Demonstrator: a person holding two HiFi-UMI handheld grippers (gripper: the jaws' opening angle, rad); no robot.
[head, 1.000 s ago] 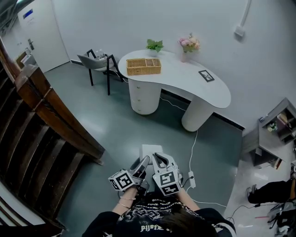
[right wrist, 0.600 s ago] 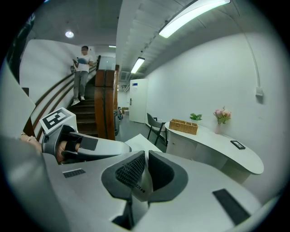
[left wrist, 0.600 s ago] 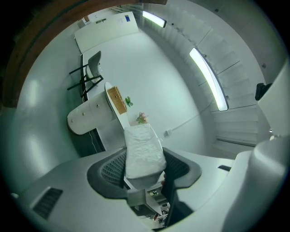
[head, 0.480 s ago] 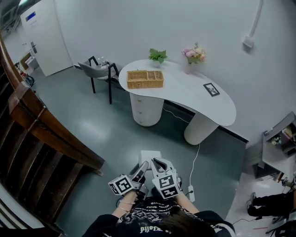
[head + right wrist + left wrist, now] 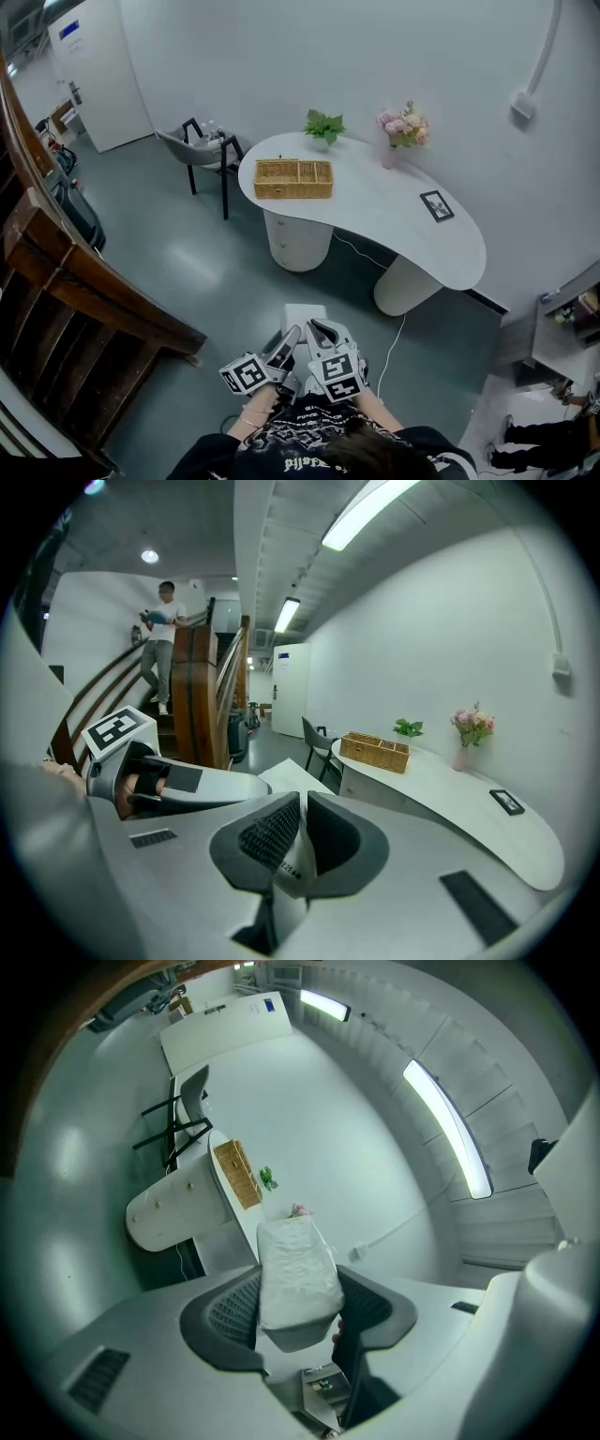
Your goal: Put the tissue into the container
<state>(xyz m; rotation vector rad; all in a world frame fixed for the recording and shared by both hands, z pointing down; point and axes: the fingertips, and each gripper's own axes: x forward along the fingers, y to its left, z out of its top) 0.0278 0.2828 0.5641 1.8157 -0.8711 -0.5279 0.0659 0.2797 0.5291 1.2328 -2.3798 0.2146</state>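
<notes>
One tissue pack [image 5: 298, 1274], two grippers: the left gripper [image 5: 300, 1302] is clamped across its body, and the right gripper [image 5: 298, 834] pinches its thin edge. One wicker basket [image 5: 293, 178] sits well apart on the white table [image 5: 394, 220], lower in the head view than a second ago. From above, the grippers hide most of the pack.

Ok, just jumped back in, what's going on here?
A person holds a white tissue pack in both grippers, close to the body. The tongs of the left gripper clamp the pack's middle; those of the right gripper pinch a thin edge of it. The wicker basket, the likely container, sits on the white table across the floor, so the tissue is not yet in it.
</notes>
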